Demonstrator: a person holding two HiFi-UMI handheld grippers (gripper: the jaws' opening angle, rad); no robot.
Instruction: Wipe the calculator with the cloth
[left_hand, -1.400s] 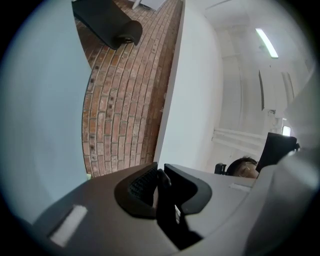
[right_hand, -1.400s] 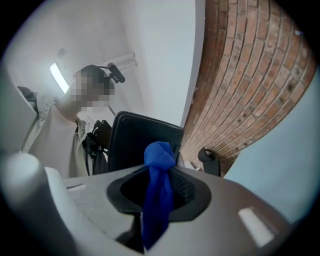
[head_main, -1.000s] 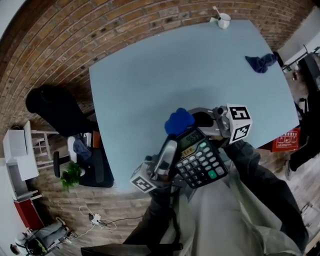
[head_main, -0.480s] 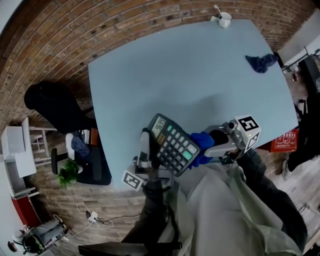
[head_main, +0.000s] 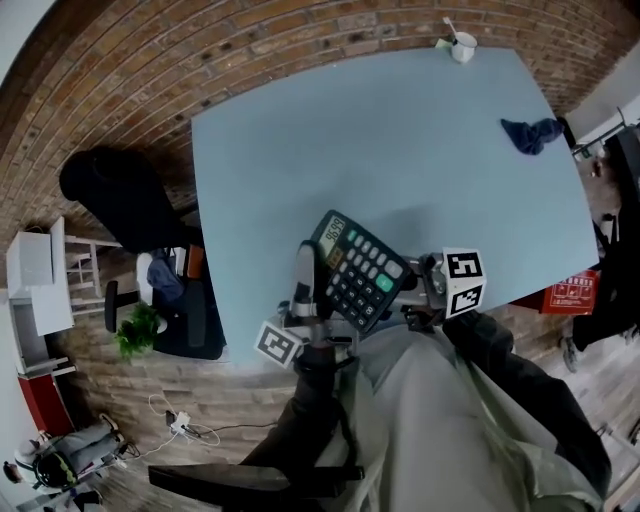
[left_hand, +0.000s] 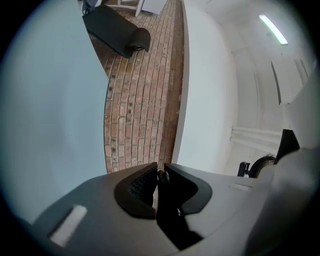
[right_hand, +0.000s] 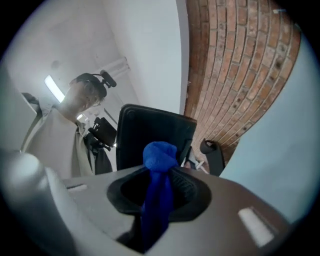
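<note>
In the head view the black calculator (head_main: 358, 270) is held up over the near edge of the table, keys toward me and tilted. My left gripper (head_main: 308, 275) is shut on its left edge; in the left gripper view that edge (left_hand: 161, 200) shows as a thin dark strip between the pads. My right gripper (head_main: 418, 292) sits at the calculator's right, partly behind it. It is shut on a bunched blue cloth (right_hand: 159, 175), which the head view hides. The cloth's tip is close to a black panel (right_hand: 150, 132), seemingly the calculator's back; I cannot tell if they touch.
The pale blue table (head_main: 400, 150) carries a white cup (head_main: 461, 46) at its far edge and a dark blue rag (head_main: 532, 133) near its right edge. A black chair (head_main: 115, 200) and a potted plant (head_main: 140, 340) stand on the brick floor to the left.
The calculator has swung left and tilted up. The blue cloth went from the calculator's top edge, down its right side, to behind it, out of the head view.
</note>
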